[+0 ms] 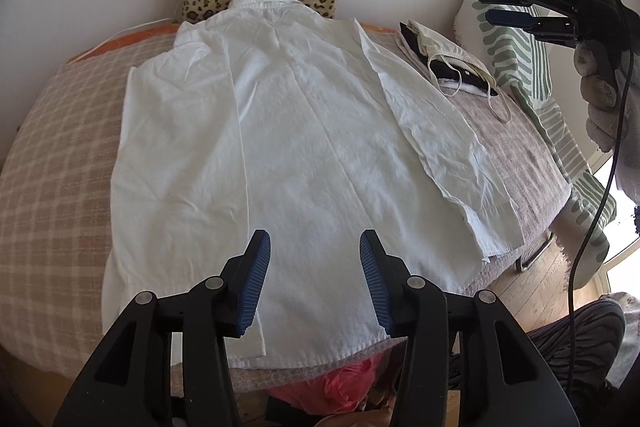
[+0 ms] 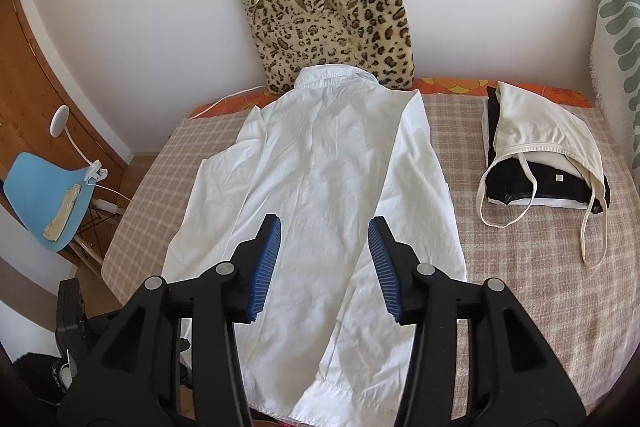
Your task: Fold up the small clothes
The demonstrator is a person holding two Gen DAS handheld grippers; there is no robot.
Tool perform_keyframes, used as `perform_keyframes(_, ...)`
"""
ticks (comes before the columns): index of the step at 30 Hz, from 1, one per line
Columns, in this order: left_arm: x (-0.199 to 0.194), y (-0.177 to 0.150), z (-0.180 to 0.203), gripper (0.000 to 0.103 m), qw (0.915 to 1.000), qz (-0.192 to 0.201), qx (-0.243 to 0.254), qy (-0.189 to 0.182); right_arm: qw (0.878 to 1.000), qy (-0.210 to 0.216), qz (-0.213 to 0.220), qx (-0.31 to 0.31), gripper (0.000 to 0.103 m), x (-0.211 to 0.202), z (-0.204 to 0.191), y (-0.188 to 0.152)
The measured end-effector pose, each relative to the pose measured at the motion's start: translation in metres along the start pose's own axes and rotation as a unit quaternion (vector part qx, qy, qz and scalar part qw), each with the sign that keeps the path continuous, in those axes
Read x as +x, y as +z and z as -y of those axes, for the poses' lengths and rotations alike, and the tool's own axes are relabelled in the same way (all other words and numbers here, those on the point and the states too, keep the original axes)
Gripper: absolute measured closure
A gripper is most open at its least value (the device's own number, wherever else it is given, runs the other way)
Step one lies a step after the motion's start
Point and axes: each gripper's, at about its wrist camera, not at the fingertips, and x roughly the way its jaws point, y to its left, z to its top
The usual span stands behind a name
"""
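A white shirt [image 2: 320, 163] lies flat, back up, on a checked bed [image 2: 520, 267], straight ahead of both tongs. The left gripper [image 1: 315, 281] and right gripper [image 2: 324, 265] hover above its hem, released, holding nothing. A folded pile [image 2: 544, 163] sits to their right.
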Motion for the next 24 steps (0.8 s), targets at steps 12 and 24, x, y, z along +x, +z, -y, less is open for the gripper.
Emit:
perform_keyframes(12, -0.021, -0.033, -0.129, 0.056, 0.9862, -0.002, -0.164, -0.018, 0.997, 0.053, 0.032, -0.051, 0.044, 0.041, -0.1, 0.015)
perform_keyframes(24, 0.002, -0.062, -0.166, 0.056, 0.9733, -0.039, -0.217, -0.063, 0.987, 0.088, -0.102, -0.088, 0.041, 0.172, -0.192, 0.038)
